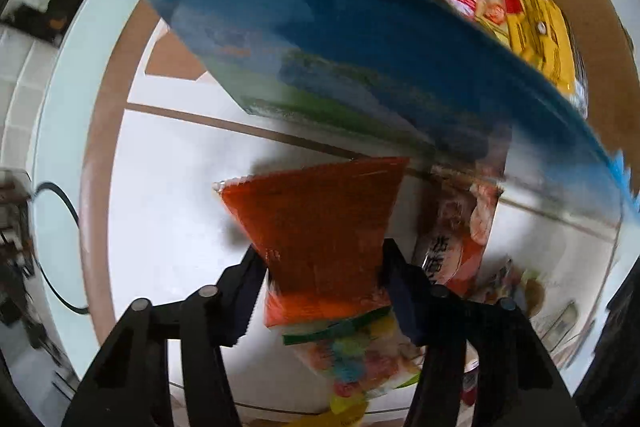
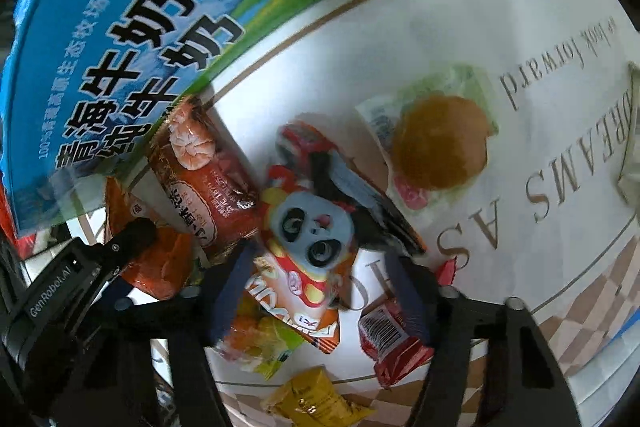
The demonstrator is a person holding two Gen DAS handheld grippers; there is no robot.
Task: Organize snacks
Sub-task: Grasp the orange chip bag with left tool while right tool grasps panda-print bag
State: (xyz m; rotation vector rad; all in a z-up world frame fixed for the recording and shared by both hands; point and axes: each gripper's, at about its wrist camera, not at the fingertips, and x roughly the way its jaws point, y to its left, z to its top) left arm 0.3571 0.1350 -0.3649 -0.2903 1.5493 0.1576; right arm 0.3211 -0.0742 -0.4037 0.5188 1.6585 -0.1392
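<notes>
You have barely started — your left gripper pinches an orange packet and your right gripper clamps the panda packet, while most snacks lie loose on the table beside the blue carton, still waiting — only a yellow bag sits inside.

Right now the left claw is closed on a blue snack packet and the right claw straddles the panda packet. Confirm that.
Not quite. The packet between the left claw's pads is orange, not blue; the blue thing is the milk carton box behind it, as the left wrist view shows. The rest stands: the right claw straddles the panda packet.
</notes>
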